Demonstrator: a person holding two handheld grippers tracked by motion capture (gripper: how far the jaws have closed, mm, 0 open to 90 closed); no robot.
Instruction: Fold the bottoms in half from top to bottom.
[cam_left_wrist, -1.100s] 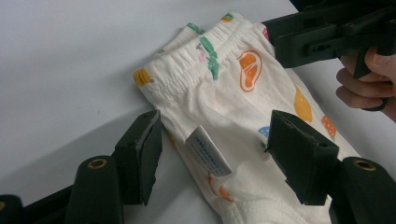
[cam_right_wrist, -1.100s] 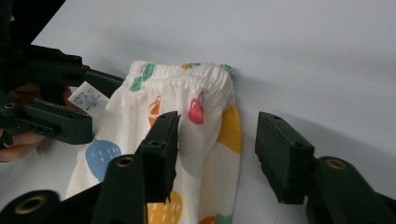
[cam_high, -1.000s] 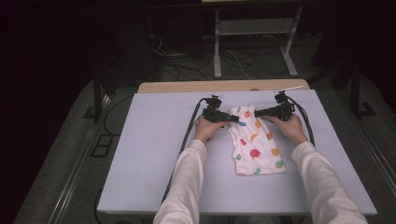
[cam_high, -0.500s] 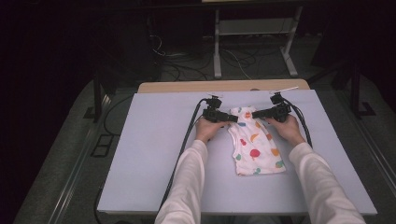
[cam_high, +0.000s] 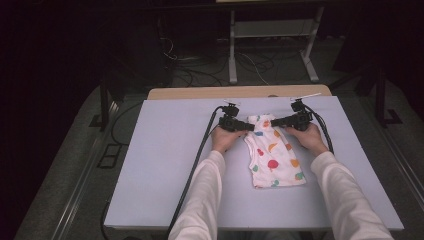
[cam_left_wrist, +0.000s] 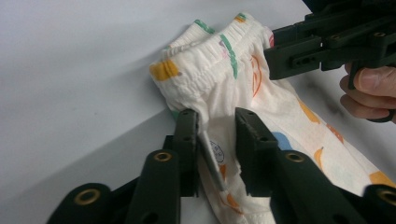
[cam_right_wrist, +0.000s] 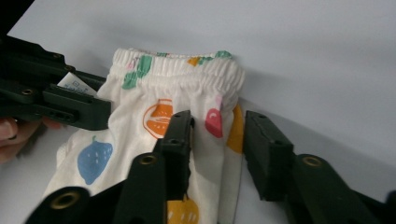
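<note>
Black plastic jaws on both tools: the left gripper (cam_high: 246, 126) has just been closing and now has a fold of the waistband bunched between its pads, and the right gripper (cam_high: 278, 121), also just narrowing, straddles the other side of the cloth with a gap beside one pad, so I can't tell if it's actually pinching. One small white garment (cam_high: 274, 158) with fruit prints lies flat mid-table, waistband at the far end between the two grippers. Pale lavender table (cam_high: 165, 165), a wooden edge (cam_high: 200, 93) behind it, dark room, one white metal stand (cam_high: 272, 30), cables on the floor.
</note>
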